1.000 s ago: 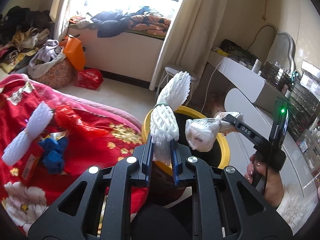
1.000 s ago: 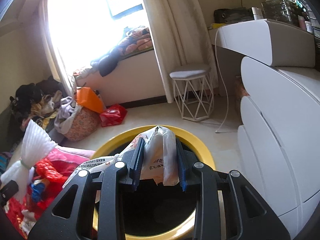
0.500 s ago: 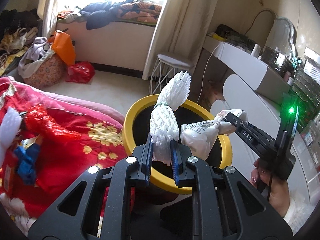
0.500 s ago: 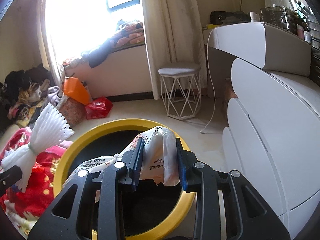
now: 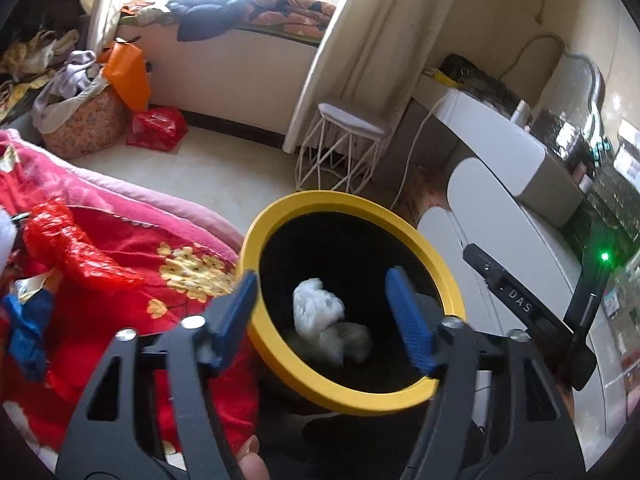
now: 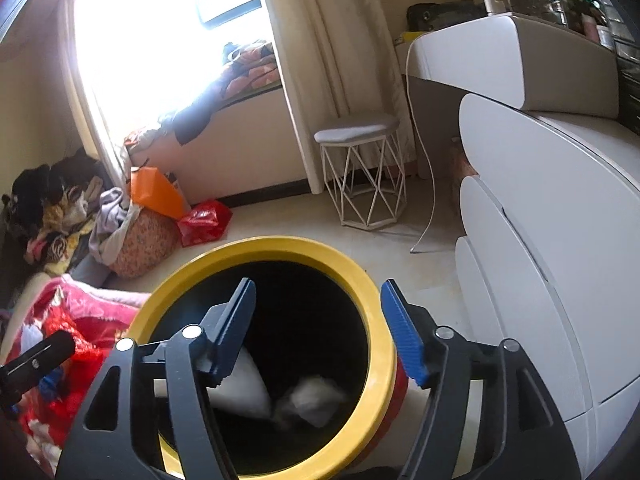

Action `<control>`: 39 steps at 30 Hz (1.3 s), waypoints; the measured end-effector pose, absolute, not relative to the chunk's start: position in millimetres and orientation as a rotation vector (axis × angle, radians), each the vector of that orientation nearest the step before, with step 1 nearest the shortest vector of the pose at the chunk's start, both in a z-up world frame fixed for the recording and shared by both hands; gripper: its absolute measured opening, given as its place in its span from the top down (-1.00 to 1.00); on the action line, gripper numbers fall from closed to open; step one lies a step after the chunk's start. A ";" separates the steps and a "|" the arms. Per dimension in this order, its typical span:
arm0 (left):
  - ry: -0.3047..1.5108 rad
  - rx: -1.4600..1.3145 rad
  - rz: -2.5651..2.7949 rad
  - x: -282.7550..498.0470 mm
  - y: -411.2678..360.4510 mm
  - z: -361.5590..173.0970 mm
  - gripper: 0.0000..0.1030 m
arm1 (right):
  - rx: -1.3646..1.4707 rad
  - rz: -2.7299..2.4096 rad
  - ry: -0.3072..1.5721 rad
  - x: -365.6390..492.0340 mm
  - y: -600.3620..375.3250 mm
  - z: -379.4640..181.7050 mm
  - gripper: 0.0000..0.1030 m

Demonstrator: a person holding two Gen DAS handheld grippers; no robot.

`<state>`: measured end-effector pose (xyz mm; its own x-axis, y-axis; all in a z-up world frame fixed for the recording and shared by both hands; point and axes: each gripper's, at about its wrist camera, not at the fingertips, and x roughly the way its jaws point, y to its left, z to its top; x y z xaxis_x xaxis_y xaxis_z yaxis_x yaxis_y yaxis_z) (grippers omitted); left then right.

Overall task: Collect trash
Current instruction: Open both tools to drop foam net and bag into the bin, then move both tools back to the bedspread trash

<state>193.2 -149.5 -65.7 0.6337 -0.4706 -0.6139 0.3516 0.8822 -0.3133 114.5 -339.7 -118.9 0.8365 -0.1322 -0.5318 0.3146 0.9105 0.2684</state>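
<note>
White trash (image 5: 320, 314) lies inside the yellow-rimmed bin (image 5: 280, 216) beside the bed (image 5: 120, 248), both the left gripper (image 5: 324, 312) and right gripper (image 6: 316, 332) opening with nothing between them; risk: a low gripper knocks the rim, tipping the bin.

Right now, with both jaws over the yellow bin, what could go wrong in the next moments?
1. The left gripper and right gripper hang close together over the yellow-rimmed bin, jaws opening with nothing pressed between them; pulling back carelessly, they may knock each other or the rim.
2. The white trash looks light and blurred, perhaps not settled.
3. The bin stands tight against the red blanket; a bump might tip it.
</note>
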 end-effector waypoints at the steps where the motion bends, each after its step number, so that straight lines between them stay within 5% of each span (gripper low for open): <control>1: 0.739 -0.178 -0.460 190.5 -145.6 -64.4 -0.48 | 0.361 -0.239 0.521 113.2 -339.4 -117.7 -0.29; 6: 0.695 -0.200 -0.402 176.4 -126.8 -57.8 -0.79 | 0.364 -0.193 0.461 106.4 -329.2 -107.4 -0.44; 17: 0.613 -0.185 -0.325 153.1 -92.3 -40.2 -0.79 | 0.324 -0.055 0.411 97.4 -292.5 -87.1 -0.64; 39: 0.537 -0.233 -0.189 132.6 -21.9 -23.9 -0.79 | 0.206 0.209 0.416 91.9 -208.1 -64.0 -0.66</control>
<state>132.6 -21.9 -23.9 0.8430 -0.2378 -0.4825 0.1163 0.9564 -0.2681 91.9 -208.1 -64.0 0.8938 0.2423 -0.3773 -0.1582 0.9577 0.2402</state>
